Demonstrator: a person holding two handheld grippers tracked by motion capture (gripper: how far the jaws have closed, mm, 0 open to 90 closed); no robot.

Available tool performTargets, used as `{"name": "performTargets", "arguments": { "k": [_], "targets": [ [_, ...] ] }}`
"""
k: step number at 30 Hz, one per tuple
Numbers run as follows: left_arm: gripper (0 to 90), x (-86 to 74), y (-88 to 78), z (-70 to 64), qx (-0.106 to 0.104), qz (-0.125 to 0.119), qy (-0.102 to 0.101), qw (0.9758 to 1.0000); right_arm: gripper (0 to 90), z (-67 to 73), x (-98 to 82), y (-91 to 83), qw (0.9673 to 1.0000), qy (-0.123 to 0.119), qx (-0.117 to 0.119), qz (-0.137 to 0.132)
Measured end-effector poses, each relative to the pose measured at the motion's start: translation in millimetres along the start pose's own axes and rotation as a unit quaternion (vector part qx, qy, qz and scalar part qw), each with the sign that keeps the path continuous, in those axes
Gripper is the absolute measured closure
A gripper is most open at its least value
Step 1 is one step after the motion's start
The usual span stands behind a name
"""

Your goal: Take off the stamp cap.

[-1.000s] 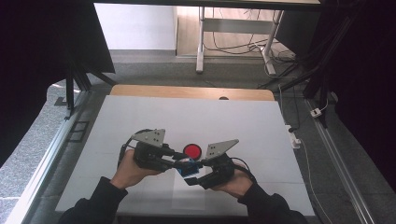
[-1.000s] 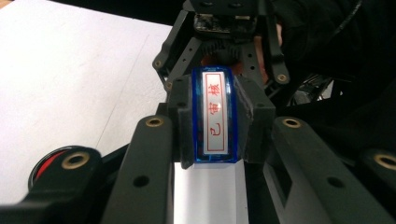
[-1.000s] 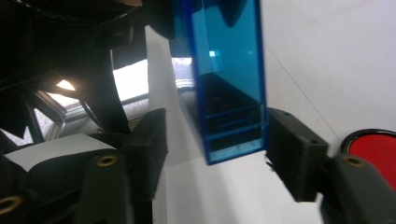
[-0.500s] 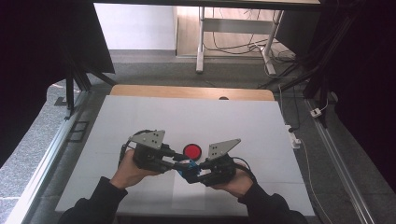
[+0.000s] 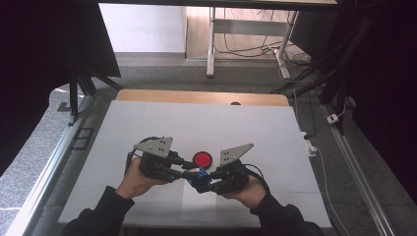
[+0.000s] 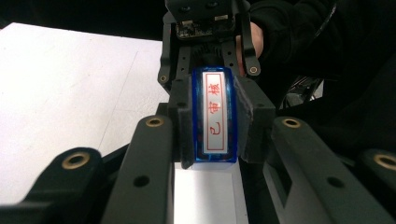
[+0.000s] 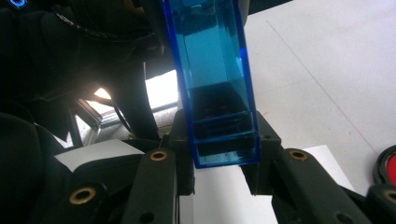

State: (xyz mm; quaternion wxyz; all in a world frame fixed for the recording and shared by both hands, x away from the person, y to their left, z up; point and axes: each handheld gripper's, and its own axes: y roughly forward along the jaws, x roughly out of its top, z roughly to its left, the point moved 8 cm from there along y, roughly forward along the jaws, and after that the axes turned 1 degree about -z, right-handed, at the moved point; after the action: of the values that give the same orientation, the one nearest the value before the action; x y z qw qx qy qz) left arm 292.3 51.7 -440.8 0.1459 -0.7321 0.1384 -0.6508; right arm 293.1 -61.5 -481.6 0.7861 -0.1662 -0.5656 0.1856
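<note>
While the two hand-held grippers are kept close together low over the white table sheet (image 5: 147,123), a small translucent blue plastic stamp with a white label of red characters (image 6: 215,116) is clamped between them. In the left gripper view the left gripper (image 6: 212,154) is seen clenched on the blue stamp, its pads pressed against both long sides, label face up. In the right gripper view the right gripper (image 7: 224,163) is likewise closed on the stamp's blue transparent body. In the high view the stamp (image 5: 197,175) is held above the sheet, just this side of the round red ink pad in its black rim (image 5: 202,159), near but not touching.

Compared with a second ago, little is changed: the grippers have been drawn very slightly nearer to the person, the double hold kept. It is judged that the stamp is being pulled apart or handed across; inking is not yet done. A sheet of white paper (image 7: 88,154) lies beneath.
</note>
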Motion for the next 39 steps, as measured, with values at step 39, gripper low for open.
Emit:
{"name": "performTargets", "arguments": {
  "k": [39],
  "targets": [
    [70.8, -4.2, -7.0, 8.0, 0.049, 0.027, -0.021, 0.9982, 68.8, -5.5, -11.4, -14.2, 0.9899, -0.070, -0.121, 0.027]
  ]
}}
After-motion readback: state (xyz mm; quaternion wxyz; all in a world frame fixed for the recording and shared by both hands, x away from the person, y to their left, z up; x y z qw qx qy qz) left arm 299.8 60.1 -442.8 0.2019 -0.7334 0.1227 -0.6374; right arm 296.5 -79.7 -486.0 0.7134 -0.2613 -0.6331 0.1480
